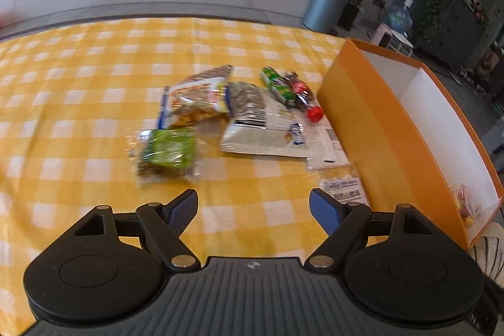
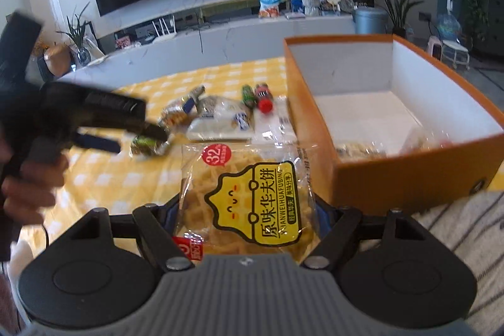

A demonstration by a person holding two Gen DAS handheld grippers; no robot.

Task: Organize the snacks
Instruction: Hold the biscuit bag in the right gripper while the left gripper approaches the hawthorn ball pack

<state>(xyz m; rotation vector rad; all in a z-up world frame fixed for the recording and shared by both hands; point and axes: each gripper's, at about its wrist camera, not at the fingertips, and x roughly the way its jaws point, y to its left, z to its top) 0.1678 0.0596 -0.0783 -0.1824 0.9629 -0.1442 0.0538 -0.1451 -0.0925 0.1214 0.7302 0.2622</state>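
Currently the right gripper (image 2: pixel 247 210) clamps a waffle pack (image 2: pixel 249 197) above the table, near the box (image 2: pixel 409 175). The left gripper (image 1: pixel 253 207), wide open, holds nothing. Risk: the slick wrapper may slip free before clearing the box wall.

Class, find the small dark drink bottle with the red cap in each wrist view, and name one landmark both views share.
Left wrist view: the small dark drink bottle with the red cap lies right of centre, beside the orange box.
Right wrist view: bottle sits mid-frame, left of that box.
Shared landmark: the orange cardboard box.
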